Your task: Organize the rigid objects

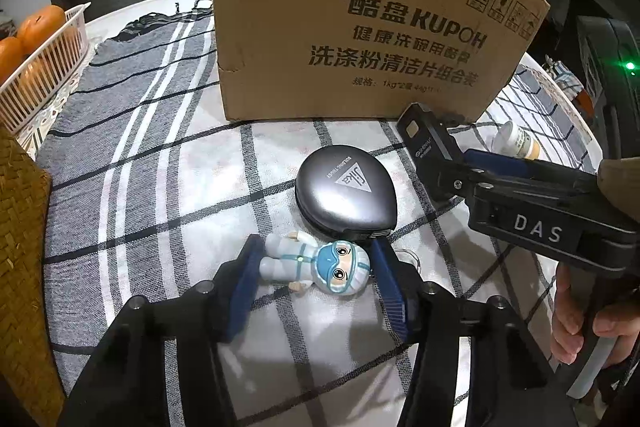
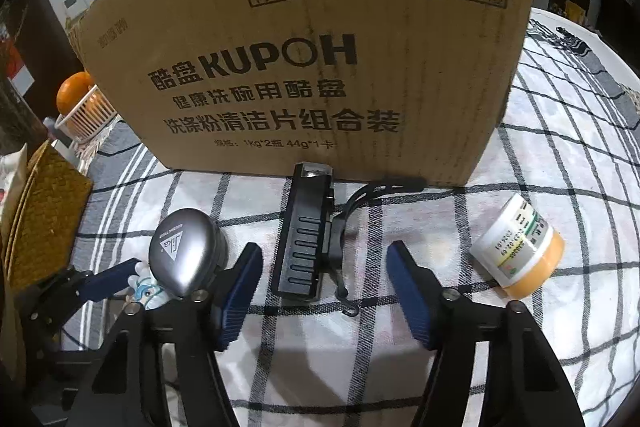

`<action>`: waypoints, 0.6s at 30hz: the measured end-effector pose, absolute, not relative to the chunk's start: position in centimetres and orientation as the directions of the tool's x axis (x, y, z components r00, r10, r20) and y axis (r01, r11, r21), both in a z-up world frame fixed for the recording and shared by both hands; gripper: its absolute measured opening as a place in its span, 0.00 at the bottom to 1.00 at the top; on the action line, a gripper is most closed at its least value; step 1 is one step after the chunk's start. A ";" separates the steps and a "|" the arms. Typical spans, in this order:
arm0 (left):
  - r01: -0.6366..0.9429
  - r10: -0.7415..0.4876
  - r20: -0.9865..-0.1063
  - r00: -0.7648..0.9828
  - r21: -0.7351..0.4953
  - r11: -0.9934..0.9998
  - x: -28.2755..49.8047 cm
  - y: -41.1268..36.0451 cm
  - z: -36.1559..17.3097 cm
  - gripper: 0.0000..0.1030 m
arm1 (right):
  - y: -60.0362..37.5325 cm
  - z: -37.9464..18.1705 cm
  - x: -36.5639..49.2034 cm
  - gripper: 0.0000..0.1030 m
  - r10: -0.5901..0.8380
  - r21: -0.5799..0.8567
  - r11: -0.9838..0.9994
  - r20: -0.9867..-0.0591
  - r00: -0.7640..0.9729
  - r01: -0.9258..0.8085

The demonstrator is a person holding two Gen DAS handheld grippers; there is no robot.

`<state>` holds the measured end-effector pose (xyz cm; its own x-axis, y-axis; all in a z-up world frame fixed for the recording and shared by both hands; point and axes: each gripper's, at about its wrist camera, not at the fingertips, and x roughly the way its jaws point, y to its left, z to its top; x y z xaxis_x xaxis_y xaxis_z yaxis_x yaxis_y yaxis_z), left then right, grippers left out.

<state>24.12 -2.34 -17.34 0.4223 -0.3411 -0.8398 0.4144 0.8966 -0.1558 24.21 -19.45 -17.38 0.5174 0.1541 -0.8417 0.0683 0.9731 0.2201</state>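
Observation:
A small doll in a white-and-blue protective suit (image 1: 320, 263) lies on the checked tablecloth between the open blue pads of my left gripper (image 1: 314, 257), not clamped. A grey oval Sika case (image 1: 346, 193) lies just beyond it, also in the right wrist view (image 2: 186, 255). My right gripper (image 2: 322, 277) is open around the near end of a black bike light with a strap (image 2: 306, 231), seen too in the left wrist view (image 1: 430, 147). A small white-and-orange jar (image 2: 520, 253) lies on its side to the right. A large KUPOH cardboard box (image 2: 304, 47) stands behind.
A white basket of oranges (image 1: 40, 67) sits at the far left. A woven straw item (image 1: 20, 247) stands at the left edge. A grey striped cloth (image 1: 132, 75) lies left of the box. The table edge curves at the far right (image 2: 592, 39).

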 end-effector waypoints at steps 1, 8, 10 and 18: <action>0.412 -0.340 -0.840 0.423 -0.156 0.898 24.1 -2.3 -17.3 0.52 | -19.8 -17.4 24.2 0.55 0.158 0.224 0.972 -0.842 0.515 0.068; 0.372 -0.316 -0.836 0.448 -0.148 0.917 23.5 -2.0 -16.8 0.52 | -19.3 -17.4 24.3 0.32 0.189 0.237 0.971 -0.840 0.508 0.029; 0.357 -0.300 -0.834 0.463 -0.134 0.924 23.3 -1.9 -16.6 0.52 | -18.9 -17.2 24.2 0.31 0.178 0.220 0.975 -0.841 0.511 0.023; 0.330 -0.286 -0.815 0.504 -0.124 0.936 22.3 -2.0 -15.1 0.52 | -18.9 -16.3 23.1 0.31 0.192 0.236 0.972 -0.829 0.526 0.017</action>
